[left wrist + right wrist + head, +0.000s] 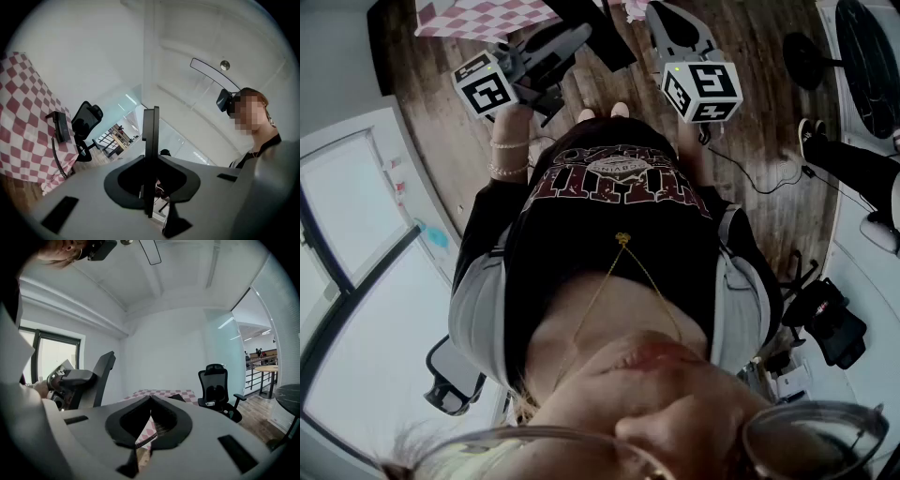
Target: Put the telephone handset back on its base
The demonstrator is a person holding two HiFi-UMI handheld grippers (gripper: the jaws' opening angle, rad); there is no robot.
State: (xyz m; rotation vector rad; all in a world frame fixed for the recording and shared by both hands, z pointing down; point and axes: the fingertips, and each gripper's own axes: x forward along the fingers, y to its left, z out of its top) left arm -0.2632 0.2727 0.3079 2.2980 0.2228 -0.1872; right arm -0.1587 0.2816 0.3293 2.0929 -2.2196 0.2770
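So both arms are held out in front of the chest here, over the wooden floor [759, 66]. The left hand [511, 127], bracelets on the wrist, has the left gripper [151, 112] tipped a little upward. In its own view the fingers [151, 145] are pressed together into one dark upright slab with nothing between them. The right gripper [678, 23] sits beside it, a bit apart, and is aimed slightly downward toward the desk [154, 393]. Honestly I can't tell from any view whether its fingers are apart or together, since they don't show clearly past the housing. The telephone [61, 126] is over on that desk, the one with the pink-and-white checkered cloth. In the left gripper view it sits right at the cloth's edge, well apart from both grippers. It's a dark oblong thing whose long axis runs roughly up-and-down in that view with a slight lean. Its coiled cord [57, 161] dangles below it against the cloth. It's too small to say whether the handset is on or off its base. A black office chair [86, 123] stands just past the desk.
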